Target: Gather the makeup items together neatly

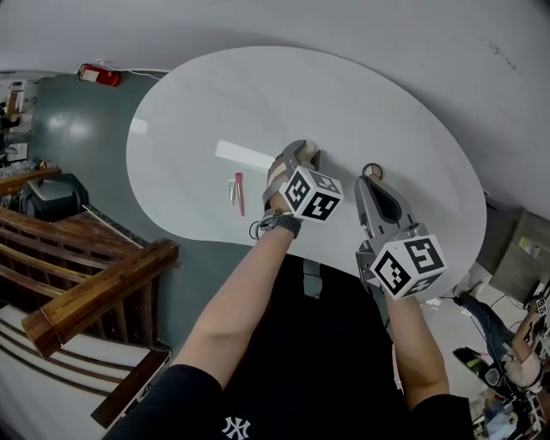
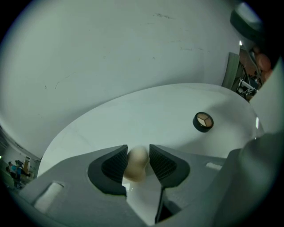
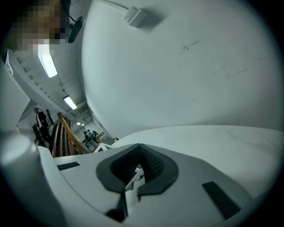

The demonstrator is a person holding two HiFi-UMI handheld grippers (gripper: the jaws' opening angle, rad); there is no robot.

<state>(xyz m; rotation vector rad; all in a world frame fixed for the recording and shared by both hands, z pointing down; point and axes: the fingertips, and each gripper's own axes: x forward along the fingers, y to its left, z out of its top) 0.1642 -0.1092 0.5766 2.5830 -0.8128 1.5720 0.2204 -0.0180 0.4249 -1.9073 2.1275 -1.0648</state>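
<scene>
White oval table (image 1: 361, 103), grey wall (image 1: 258, 26): left claw (image 2: 138, 153) parted around sponge (image 2: 135, 165); right claw (image 3: 139, 148) closed.

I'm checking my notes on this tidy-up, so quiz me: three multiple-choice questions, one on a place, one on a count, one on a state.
1. What sits between the jaws of the left gripper? A the round compact; B the beige sponge; C nothing.
2. How many slim tubes lie together on the table? A two; B four; C none.
3. How do the jaws of the right gripper stand? A wide apart; B closed on the round compact; C together, empty.
Answers: B, the left gripper view shows the beige sponge there; A, a pink tube and a paler tube lie side by side; C, its tips meet on nothing.
</scene>
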